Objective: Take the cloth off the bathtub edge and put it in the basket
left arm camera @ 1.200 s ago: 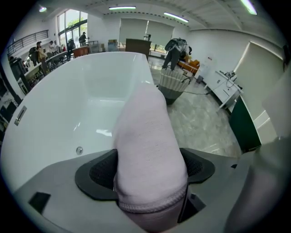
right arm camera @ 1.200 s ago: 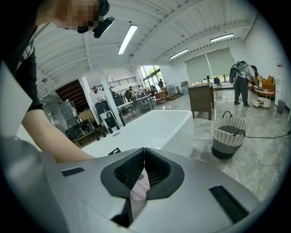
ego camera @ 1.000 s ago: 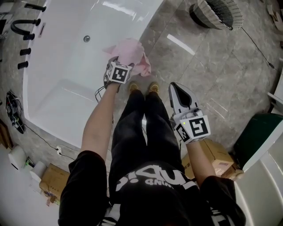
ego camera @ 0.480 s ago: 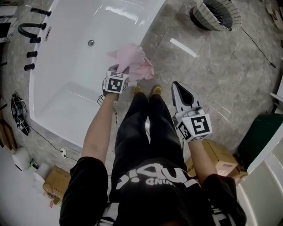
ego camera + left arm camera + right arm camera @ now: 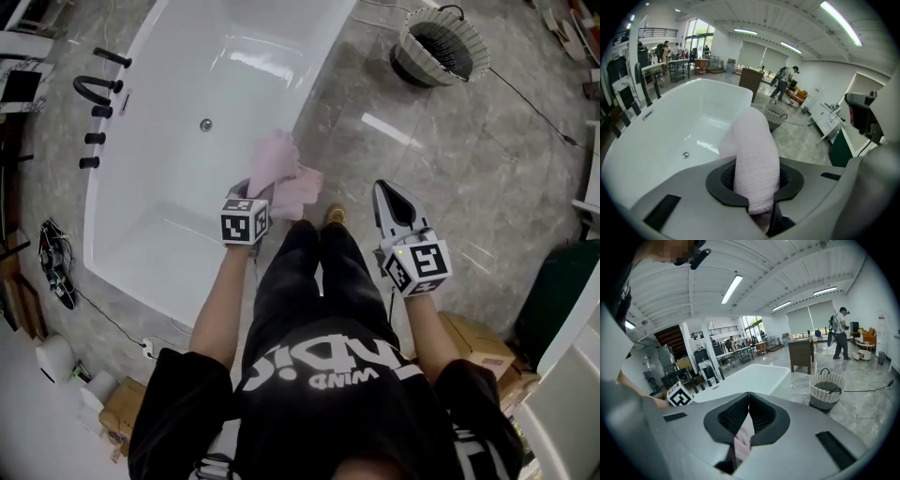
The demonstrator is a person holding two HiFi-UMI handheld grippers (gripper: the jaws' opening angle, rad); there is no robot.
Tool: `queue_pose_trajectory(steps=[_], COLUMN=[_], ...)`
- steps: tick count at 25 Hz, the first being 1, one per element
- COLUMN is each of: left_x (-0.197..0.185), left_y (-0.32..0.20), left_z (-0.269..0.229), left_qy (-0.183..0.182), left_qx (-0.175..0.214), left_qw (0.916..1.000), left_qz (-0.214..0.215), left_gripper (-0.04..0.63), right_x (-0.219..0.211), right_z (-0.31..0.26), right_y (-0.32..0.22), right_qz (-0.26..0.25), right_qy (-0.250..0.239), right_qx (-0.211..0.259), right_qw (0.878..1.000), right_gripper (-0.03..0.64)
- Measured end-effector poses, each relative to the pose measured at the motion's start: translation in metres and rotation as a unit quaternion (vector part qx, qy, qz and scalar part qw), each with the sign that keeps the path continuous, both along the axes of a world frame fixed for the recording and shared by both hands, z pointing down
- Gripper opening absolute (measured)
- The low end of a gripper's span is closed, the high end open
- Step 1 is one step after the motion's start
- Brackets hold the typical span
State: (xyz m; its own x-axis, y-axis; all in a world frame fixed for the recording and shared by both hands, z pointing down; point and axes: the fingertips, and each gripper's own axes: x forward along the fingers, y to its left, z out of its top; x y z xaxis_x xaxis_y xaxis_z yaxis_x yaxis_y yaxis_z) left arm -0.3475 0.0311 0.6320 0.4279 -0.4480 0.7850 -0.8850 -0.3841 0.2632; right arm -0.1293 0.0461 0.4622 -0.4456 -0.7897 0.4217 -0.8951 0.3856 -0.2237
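The left tongs (image 5: 255, 192), wide before, are closing onto the cloth (image 5: 281, 169) on the bathtub edge (image 5: 317, 84). The right tongs (image 5: 384, 190) are clenched, empty. Next comes the far basket (image 5: 439, 47).

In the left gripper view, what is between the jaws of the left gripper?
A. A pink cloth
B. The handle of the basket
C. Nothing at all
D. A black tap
A: the pink cloth stands up between the jaws of the left gripper, which are closing on it, with the white bathtub behind.
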Motion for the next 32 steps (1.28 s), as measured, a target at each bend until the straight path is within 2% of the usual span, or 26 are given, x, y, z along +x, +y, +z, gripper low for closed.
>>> queue_pose_trajectory(steps=[5,9,14,18,22,27,32], left_x=[0.021,0.037,0.058,0.078,0.084,0.098,0.107], left_y=[-0.008,-0.014,-0.032,-0.044,-0.05,-0.054,-0.049], left_z=[-0.104,-0.186,-0.281,-0.343,-0.369,-0.373,-0.368], left_qy=[0.04,0.063,0.097,0.105,0.113,0.124,0.131], left_qx=[0.062,0.13,0.217,0.286,0.307,0.312,0.308], left_qw=[0.9971,0.9893,0.9713,0.9524,0.9437,0.9391,0.9349], left_qz=[-0.017,-0.021,-0.014,0.019,0.047,0.075,0.118], left_gripper=[0.095,0.095,0.095,0.095,0.095,0.095,0.095], right_x=[0.01,0.015,0.031,0.043,0.038,0.042,0.044], right_z=[-0.041,-0.074,-0.11,-0.133,-0.145,-0.148,-0.143], right_y=[0.008,0.017,0.018,0.014,0.011,0.014,0.04], right_qz=[0.015,0.025,0.052,0.074,0.089,0.114,0.156], right_qy=[-0.004,-0.013,-0.013,-0.011,-0.011,-0.009,0.009], right_qx=[0.023,0.044,0.081,0.11,0.127,0.133,0.13], right_qw=[1.0,0.999,0.995,0.991,0.988,0.984,0.979], right_gripper=[0.014,0.014,0.014,0.014,0.014,0.014,0.014])
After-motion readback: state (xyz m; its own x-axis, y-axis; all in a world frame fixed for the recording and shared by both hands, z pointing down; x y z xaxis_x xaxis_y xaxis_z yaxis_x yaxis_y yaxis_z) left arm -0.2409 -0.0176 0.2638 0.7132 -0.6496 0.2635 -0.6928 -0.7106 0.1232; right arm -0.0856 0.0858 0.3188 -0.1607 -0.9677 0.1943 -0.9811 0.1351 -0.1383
